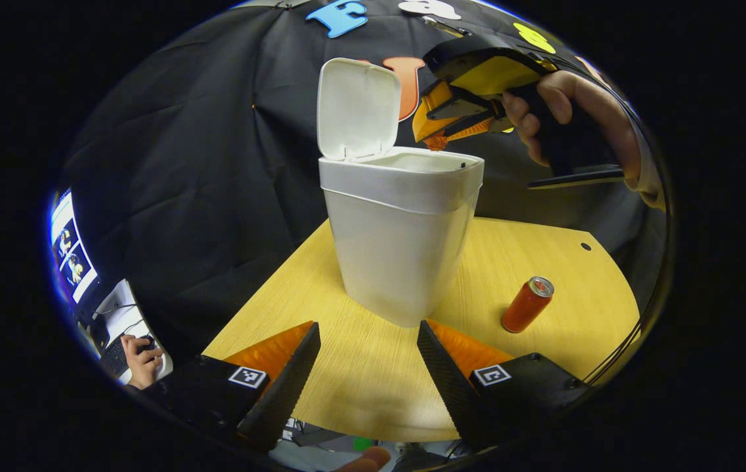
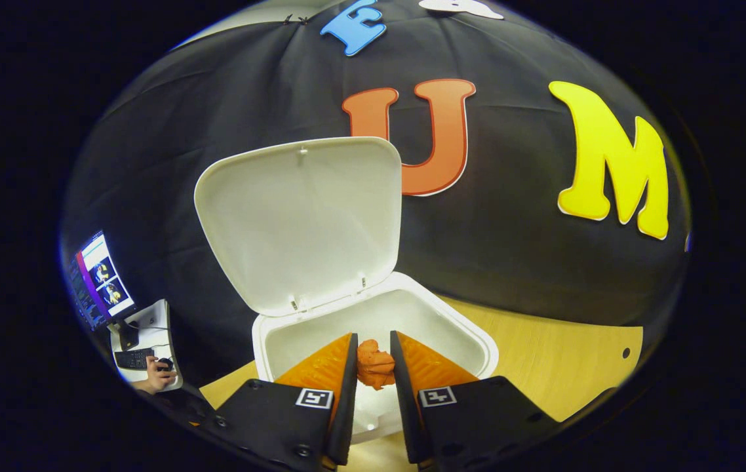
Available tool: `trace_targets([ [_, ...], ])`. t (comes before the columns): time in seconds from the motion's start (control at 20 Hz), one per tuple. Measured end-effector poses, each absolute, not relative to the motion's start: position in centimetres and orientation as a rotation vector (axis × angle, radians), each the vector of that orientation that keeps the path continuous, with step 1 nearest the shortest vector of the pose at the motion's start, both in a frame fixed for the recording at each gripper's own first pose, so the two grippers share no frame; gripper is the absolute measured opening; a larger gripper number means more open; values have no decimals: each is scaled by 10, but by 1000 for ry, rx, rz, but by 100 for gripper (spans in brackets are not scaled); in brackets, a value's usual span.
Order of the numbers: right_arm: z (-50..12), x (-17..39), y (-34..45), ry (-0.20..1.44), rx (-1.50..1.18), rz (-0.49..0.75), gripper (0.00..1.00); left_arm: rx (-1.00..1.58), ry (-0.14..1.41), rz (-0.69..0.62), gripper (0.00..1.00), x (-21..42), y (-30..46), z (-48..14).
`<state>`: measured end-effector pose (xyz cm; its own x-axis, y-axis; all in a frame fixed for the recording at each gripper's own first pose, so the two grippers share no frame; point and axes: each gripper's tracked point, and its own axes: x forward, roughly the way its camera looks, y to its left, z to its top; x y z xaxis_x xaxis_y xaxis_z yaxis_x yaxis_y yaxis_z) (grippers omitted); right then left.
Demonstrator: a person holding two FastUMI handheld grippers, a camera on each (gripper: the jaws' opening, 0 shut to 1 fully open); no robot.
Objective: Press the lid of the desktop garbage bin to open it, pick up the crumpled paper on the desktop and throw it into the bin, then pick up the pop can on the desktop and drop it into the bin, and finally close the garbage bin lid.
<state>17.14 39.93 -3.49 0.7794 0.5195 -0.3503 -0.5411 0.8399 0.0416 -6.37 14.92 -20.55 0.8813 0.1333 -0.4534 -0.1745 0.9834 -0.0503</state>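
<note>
The white garbage bin [image 1: 406,242] stands on the wooden tabletop [image 1: 360,387] with its lid [image 1: 356,108] swung up and back on the rear hinge, the mouth open. The right gripper [image 2: 373,370] hangs directly over that mouth, its fingers pinched on the crumpled orange paper [image 2: 373,366], which sits above the bin's white interior. In the left gripper view the hand [image 1: 573,124] holding it shows above the bin's right rim. The orange pop can [image 1: 528,305] stands tilted, or perhaps lies, on the tabletop right of the bin's base. The left gripper [image 1: 368,367] waits in front of the bin, fingers spread wide with nothing between them.
</note>
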Motion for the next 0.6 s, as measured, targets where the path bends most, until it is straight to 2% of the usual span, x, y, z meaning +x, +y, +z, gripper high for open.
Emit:
trace_targets([
  [0.05,-37,170,400,361,-65,571,35,-80,462,149,98,-64,147,-205],
  [0.1,-39,169,401,365,-63,580,29,-76,455,143,98,-63,145,-204],
  [0.15,-40,167,401,370,-63,595,35,-73,457,137,98,-64,142,-204],
  [0.2,-39,165,399,367,-70,602,35,-73,456,132,98,-64,140,-204],
  [0.3,-34,161,401,347,-62,616,41,-77,463,131,98,-64,138,-207],
  [0.35,-31,156,399,340,-55,616,58,-85,466,127,98,-63,135,-208],
  [0.4,-28,154,397,336,-49,614,66,-93,468,124,98,-62,132,-209],
  [0.45,-26,155,394,330,-51,606,81,-99,470,118,98,-62,130,-209],
  [0.6,-6,150,385,290,-29,610,88,-102,461,88,98,-55,119,-206],
])
